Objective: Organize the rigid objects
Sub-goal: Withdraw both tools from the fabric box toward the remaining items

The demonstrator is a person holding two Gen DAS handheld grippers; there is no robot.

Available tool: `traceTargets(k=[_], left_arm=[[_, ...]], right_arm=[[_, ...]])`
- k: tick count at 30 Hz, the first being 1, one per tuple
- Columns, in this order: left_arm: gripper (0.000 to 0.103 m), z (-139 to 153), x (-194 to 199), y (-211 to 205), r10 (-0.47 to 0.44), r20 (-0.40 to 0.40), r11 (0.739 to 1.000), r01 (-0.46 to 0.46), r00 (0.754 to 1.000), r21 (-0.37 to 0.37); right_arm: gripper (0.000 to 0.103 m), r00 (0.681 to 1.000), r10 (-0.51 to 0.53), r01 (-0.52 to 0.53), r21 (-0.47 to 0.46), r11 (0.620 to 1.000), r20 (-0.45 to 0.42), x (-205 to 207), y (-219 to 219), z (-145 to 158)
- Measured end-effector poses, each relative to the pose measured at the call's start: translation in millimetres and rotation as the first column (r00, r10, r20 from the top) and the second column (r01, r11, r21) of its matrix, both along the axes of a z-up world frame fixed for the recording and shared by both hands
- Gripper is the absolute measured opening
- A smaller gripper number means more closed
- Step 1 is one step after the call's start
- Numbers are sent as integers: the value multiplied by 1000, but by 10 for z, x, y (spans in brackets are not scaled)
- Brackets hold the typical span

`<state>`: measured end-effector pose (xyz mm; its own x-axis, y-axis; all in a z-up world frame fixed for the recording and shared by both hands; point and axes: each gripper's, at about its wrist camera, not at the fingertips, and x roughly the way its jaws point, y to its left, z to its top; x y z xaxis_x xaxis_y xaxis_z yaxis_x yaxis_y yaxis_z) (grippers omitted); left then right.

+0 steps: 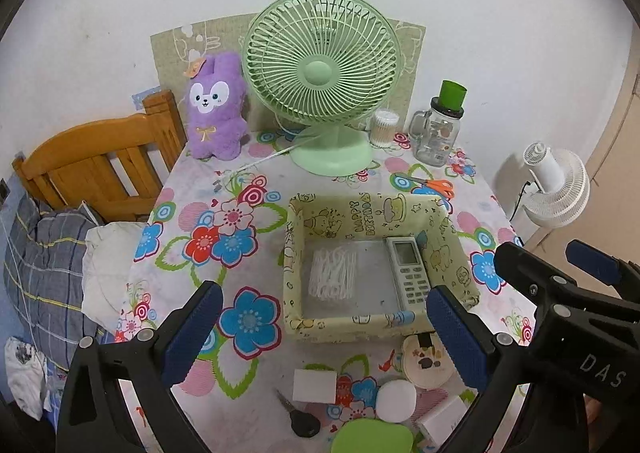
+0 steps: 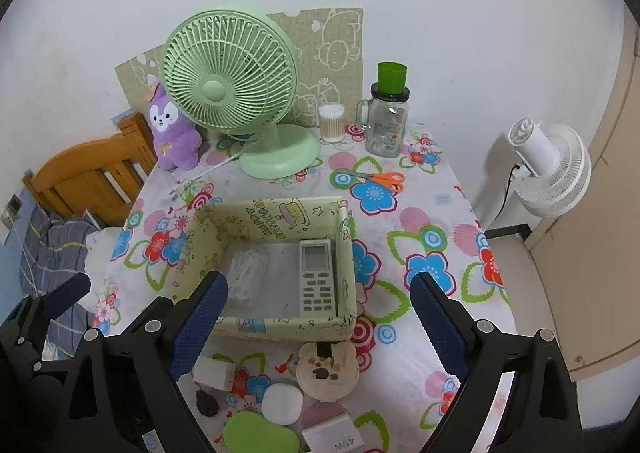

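A pale yellow fabric storage box printed with cartoon animals sits mid-table on the flower-patterned tablecloth. Lying flat on its floor are a grey-white remote control with a screen and keypad, close against the right wall, and a clear bag of white plastic pieces to its left; laid side by side like this, each probably leaves floor for more items.

The left gripper hangs over the box's near wall with its blue-padded jaws spread wide and nothing between them. The right gripper is likewise wide apart and empty, hovering above the same near edge, so both seem ready for the next pick.

The things not yet sorted lie near the table's front edge: a white foam block, a round white puff, a cream bear-shaped compact, a black key fob, a lime-green rounded case and a small white carton.

The left wrist view shows the fob's metal key blade; the right wrist view shows only a dark lump there, yet it alone reveals the carton's printed label and the floor to the table's right.
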<state>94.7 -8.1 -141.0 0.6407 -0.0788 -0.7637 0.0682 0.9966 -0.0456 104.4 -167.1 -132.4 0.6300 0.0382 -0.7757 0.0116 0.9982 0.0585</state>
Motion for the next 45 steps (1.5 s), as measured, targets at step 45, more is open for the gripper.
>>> traceTargets(k=[45], left_arm=[[103, -609, -721, 160, -79, -46, 997, 78, 996, -17]], right_arm=[[94, 997, -75, 75, -1, 997, -25, -919, -36, -601]])
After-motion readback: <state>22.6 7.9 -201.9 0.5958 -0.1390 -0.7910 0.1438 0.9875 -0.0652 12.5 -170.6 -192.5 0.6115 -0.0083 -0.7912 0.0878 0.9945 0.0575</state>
